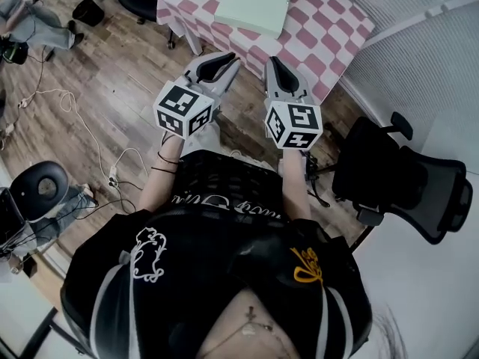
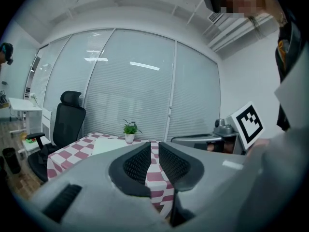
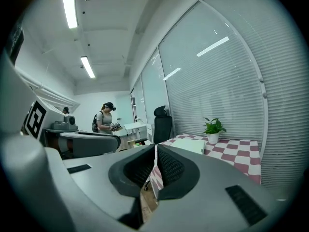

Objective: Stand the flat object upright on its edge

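The flat object is a pale green board lying flat on the pink-and-white checked table. It also shows in the left gripper view as the board and in the right gripper view as the board. I hold both grippers side by side over the wooden floor, short of the table's near edge. The left gripper is shut with nothing in it. Beside it, the right gripper is shut and empty too. Both point toward the table.
A small potted plant stands on the table beyond the board. A black office chair is at my right, another chair beside the table. Cables trail on the floor at left. A person stands far back.
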A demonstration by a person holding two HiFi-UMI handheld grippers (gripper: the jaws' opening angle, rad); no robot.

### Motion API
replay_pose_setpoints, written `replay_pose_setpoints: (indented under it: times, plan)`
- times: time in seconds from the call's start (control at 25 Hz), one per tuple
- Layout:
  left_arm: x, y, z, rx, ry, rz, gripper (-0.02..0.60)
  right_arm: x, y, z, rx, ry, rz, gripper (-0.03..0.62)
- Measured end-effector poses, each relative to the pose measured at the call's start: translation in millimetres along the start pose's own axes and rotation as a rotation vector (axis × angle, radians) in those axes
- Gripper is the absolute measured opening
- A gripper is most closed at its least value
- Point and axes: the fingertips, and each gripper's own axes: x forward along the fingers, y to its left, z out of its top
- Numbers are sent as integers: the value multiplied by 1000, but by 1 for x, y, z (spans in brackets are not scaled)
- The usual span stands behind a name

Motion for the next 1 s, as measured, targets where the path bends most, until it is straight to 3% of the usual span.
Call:
replay_pose_setpoints:
  times: [0.6,1.0]
  plan:
    - [39,181,23,-43,38,-114,60,164,9,14,80,53,-142,18]
    - [55,227,2,-104,102,-194,60,200,4,9,103,100,-218,18]
